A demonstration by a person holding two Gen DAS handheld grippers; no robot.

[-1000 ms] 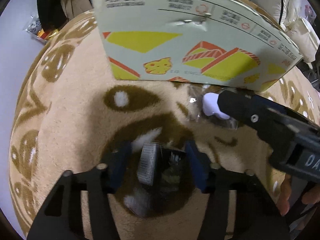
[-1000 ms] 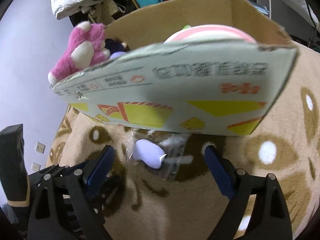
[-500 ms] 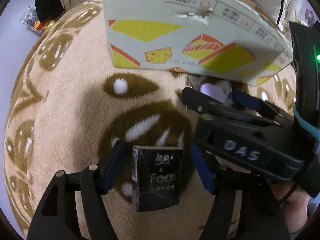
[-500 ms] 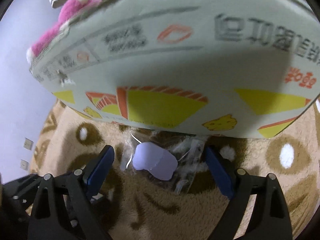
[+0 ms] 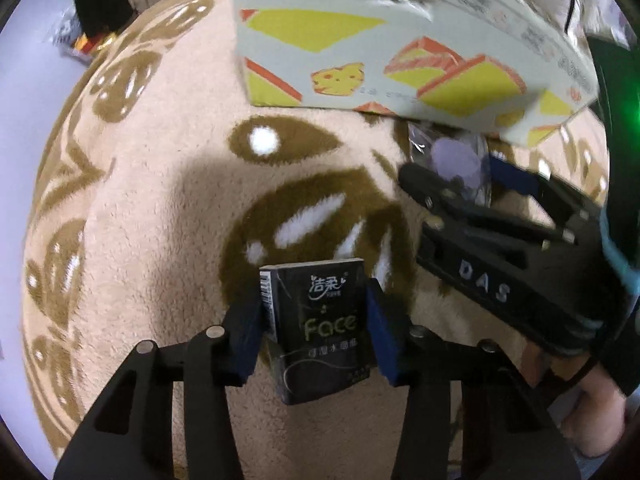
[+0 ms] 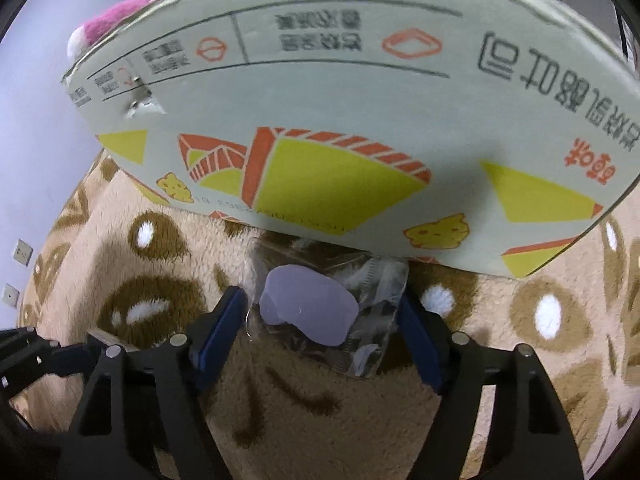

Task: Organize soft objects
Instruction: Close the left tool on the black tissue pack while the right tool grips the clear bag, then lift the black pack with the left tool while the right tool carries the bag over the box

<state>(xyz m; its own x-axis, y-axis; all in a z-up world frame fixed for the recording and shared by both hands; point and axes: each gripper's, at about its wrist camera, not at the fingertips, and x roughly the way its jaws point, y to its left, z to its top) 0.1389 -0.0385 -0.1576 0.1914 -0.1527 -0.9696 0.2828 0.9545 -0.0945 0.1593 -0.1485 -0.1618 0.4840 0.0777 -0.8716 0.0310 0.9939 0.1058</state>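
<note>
My left gripper (image 5: 314, 330) is shut on a black tissue pack (image 5: 320, 328) printed "Face", held just above the rug. My right gripper (image 6: 320, 336) is open, its fingers on either side of a clear plastic bag with a lilac soft piece (image 6: 308, 308) that lies on the rug at the foot of the cardboard box (image 6: 320, 120). The bag also shows in the left wrist view (image 5: 452, 156) between the right gripper's fingers (image 5: 424, 184). A pink plush toy (image 6: 132, 8) sticks up from inside the box.
A beige rug with brown patterns (image 5: 152, 200) covers the floor. The box (image 5: 360, 48) stands at the rug's far side, its side panel leaning over the bag. A purple-grey wall (image 6: 32, 120) with sockets is at the left. Clutter (image 5: 88, 44) lies beyond the rug.
The left gripper has closed on the tissue pack and holds it upright. The right gripper has moved forward and down, and its open fingers now straddle the plastic bag.
</note>
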